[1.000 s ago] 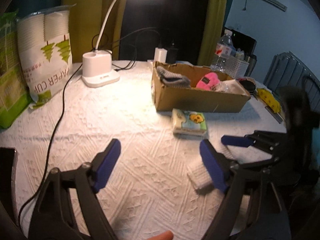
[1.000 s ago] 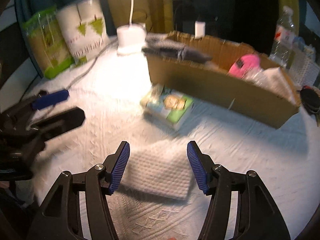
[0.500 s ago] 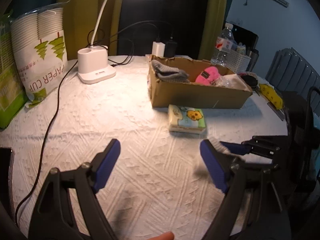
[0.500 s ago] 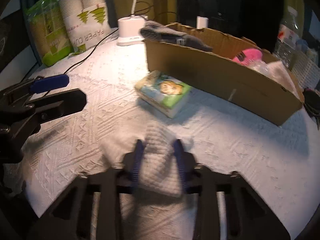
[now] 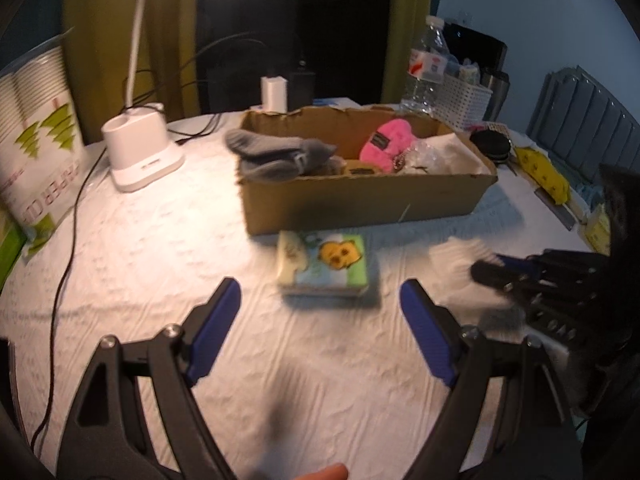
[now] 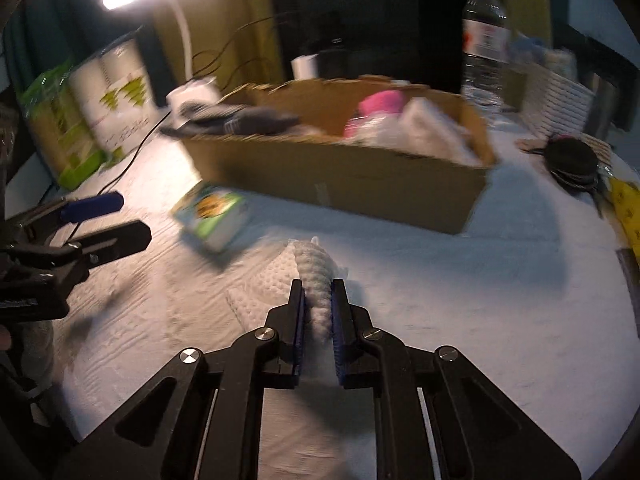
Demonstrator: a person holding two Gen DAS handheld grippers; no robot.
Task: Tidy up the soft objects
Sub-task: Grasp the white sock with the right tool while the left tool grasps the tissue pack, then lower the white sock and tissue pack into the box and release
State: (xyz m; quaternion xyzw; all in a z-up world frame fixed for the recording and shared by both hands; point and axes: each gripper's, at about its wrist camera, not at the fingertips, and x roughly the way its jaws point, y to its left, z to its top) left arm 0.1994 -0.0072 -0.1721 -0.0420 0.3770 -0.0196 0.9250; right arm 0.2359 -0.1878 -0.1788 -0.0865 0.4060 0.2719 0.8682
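My right gripper (image 6: 317, 286) is shut on a white textured cloth (image 6: 314, 276), pinched between its blue pads and lifted a little off the white tablecloth. It also shows at the right of the left wrist view (image 5: 492, 270) with the cloth (image 5: 460, 250). My left gripper (image 5: 320, 300) is open and empty, just in front of a colourful tissue pack (image 5: 326, 264). Behind stands a cardboard box (image 5: 360, 200) holding grey socks (image 5: 276, 154), a pink plush (image 5: 386, 144) and white soft items.
A white lamp base (image 5: 140, 152) with a black cable stands at back left, beside a paper cup pack (image 5: 36, 140). A water bottle (image 5: 426, 68), a white basket (image 5: 464, 102), a black round object (image 5: 490, 144) and a yellow item (image 5: 544, 172) lie at the right.
My right gripper closed on the white cloth and raised it towards the box. My left gripper moved forward, closer to the tissue pack, still open.
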